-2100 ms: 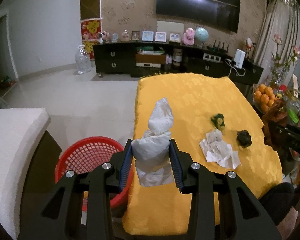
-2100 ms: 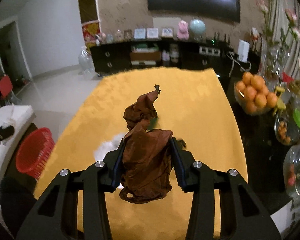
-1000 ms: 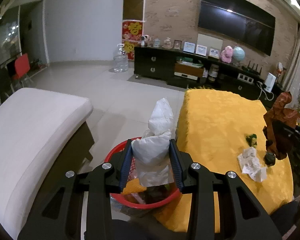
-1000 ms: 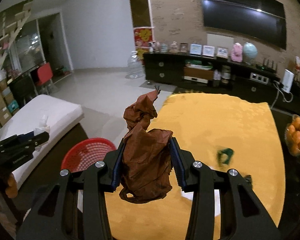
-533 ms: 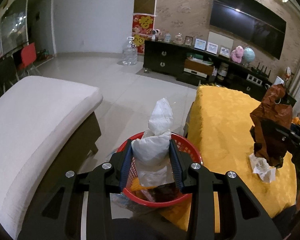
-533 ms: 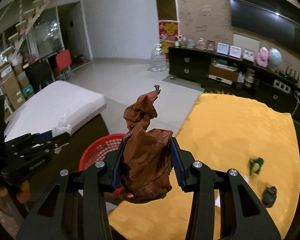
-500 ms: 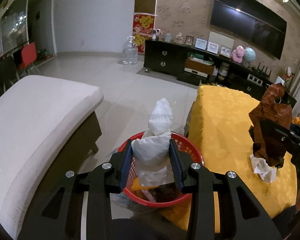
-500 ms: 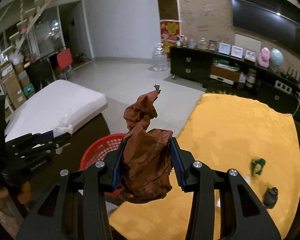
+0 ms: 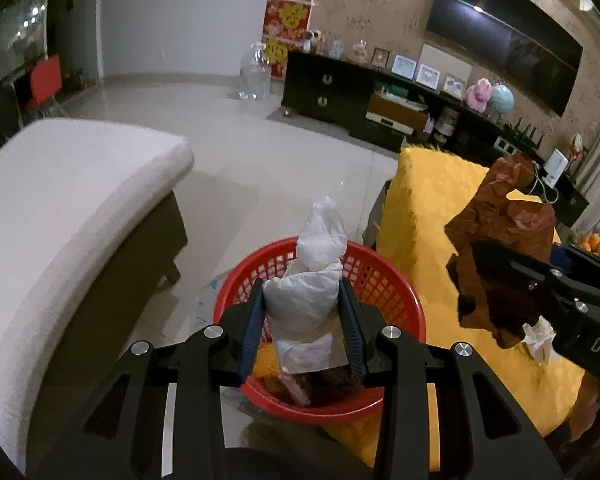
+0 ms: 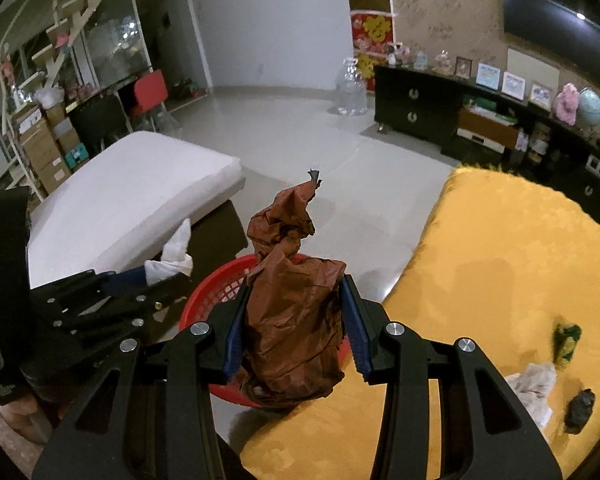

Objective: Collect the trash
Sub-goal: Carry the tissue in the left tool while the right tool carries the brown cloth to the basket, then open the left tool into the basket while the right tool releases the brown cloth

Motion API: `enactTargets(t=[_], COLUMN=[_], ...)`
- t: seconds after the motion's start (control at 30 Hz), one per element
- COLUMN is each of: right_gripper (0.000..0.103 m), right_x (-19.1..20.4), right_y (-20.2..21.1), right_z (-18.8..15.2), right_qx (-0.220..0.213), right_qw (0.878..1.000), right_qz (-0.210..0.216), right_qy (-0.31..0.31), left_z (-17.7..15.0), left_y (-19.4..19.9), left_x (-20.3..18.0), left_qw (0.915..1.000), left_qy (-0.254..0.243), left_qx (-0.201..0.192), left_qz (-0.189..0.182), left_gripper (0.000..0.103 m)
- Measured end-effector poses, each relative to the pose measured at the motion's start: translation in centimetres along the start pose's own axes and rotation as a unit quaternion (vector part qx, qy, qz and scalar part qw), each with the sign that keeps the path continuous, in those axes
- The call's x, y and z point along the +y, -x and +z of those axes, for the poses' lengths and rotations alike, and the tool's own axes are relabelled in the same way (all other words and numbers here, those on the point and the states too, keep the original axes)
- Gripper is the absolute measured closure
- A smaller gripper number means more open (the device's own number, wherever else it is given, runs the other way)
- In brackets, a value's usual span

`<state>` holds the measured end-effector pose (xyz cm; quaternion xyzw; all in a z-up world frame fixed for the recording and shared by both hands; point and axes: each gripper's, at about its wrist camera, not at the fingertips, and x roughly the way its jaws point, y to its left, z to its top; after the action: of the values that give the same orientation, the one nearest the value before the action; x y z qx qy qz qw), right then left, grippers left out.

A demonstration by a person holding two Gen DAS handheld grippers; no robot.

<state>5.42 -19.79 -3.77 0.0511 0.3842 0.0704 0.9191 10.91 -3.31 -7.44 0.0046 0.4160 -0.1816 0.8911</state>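
We hold the left gripper (image 9: 302, 334) clamped on a white tissue (image 9: 305, 296) above the red basket (image 9: 396, 280) so it drops inside; the right gripper (image 10: 294, 334), clamped on brown paper (image 10: 296, 328), waits beside the worktop (image 10: 500, 264).

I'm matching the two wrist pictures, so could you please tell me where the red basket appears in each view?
Left wrist: the red basket sits low at centre, behind the left gripper and its white tissue wad.
Right wrist: the basket is low, left of centre, mostly hidden behind the right gripper and its brown paper.
Shared landmark: the yellow tablecloth, just right of the basket in both.
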Motion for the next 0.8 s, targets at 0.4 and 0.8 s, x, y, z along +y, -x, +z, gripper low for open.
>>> enactTargets(t=[0.4, 0.8], right_gripper=[0.061, 0.042], right_x=[0.0, -0.7], right_y=[-5.5, -8.2], right_z=[-0.5, -0.8], right_qx=[0.049, 0.074], right_qw=[0.999, 0.996], right_qz=[0.008, 0.028], right_qy=[-0.006, -0.030], left_z=[-0.7, -1.0], left_y=[-4.1, -5.2], left_x=[0.5, 1.0], left_qw=[0.9989, 0.9979], left_qy=[-0.007, -0.003], left_qx=[0.042, 0.060], left_qz=[0.021, 0.023], left_gripper=[0.068, 0.059])
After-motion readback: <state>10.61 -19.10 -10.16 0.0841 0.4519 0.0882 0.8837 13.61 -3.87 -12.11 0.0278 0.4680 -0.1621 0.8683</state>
